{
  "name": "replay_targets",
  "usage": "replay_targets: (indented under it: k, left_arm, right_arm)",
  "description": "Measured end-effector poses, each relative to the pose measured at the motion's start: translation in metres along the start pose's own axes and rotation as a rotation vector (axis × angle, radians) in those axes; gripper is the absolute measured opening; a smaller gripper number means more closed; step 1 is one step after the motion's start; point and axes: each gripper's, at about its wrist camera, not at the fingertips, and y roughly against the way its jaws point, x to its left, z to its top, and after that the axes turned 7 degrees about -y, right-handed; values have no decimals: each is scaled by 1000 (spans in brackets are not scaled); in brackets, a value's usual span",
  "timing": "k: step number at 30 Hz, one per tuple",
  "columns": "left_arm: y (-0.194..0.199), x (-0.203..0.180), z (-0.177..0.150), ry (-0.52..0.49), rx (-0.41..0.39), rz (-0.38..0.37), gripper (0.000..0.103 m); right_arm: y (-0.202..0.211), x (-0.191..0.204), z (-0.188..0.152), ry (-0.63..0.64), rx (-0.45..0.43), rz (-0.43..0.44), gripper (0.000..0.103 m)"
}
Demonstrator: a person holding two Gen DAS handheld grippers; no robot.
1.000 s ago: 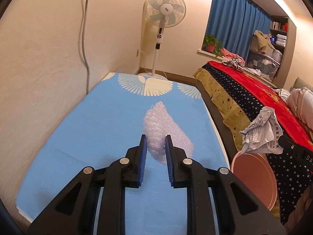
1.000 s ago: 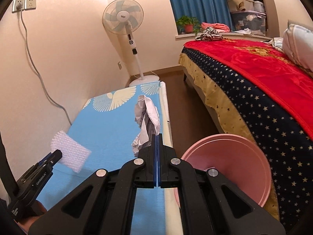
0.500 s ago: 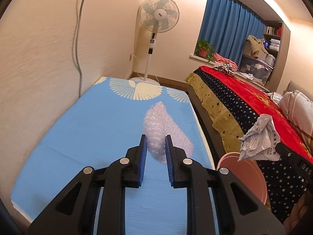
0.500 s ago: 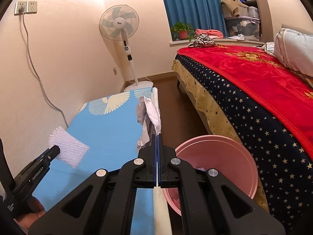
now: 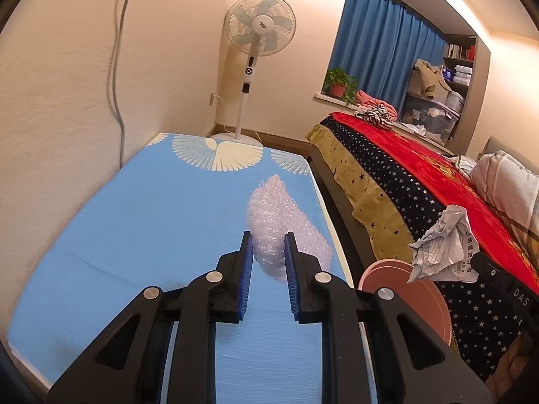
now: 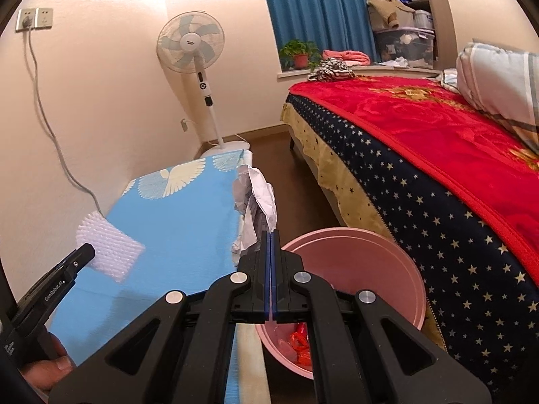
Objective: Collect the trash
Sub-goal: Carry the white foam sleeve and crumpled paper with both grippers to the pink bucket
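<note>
My left gripper (image 5: 268, 240) is shut on a piece of white bubble wrap (image 5: 279, 225) and holds it above the blue mat (image 5: 151, 222). The bubble wrap also shows in the right wrist view (image 6: 107, 240), with the left gripper (image 6: 86, 252) at its lower edge. My right gripper (image 6: 270, 235) is shut on a crumpled white paper (image 6: 254, 202) and holds it beside the rim of the pink bin (image 6: 387, 252). The paper (image 5: 441, 245) and the bin (image 5: 421, 299) also show in the left wrist view. Red scraps (image 6: 299, 343) lie inside the bin.
The blue mat (image 6: 182, 222) lies along the wall, with a standing fan (image 5: 257, 43) at its far end. A bed with a red and starred blanket (image 6: 438, 141) stands to the right. A strip of brown floor (image 6: 296, 185) runs between them. A cable (image 6: 50, 124) hangs down the wall.
Both grippers have risen and shifted with their loads. The right gripper with the paper has come closer to the bin, whose inside with red scraps now shows.
</note>
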Motion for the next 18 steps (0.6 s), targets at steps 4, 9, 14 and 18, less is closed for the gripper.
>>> replay_targets:
  k: [4,9,14,18]
  left_arm:
    - [-4,-4,-1,-1,3,-9,19]
    - [-12,-12,-3,-8,10,-31,19]
    - [-22,-24,-6,-21,19,-60,19]
    - [-30,-35,-8,-31,26,-86,19]
  right_arm:
    - [-2,-3,1,-2,-8,-8,0]
    - [-7,-8,-1,-1,1,-19,0]
    - [-12,-14,0,-7,2,-35,0]
    - [-15,-22,0,-13,5,-55,0]
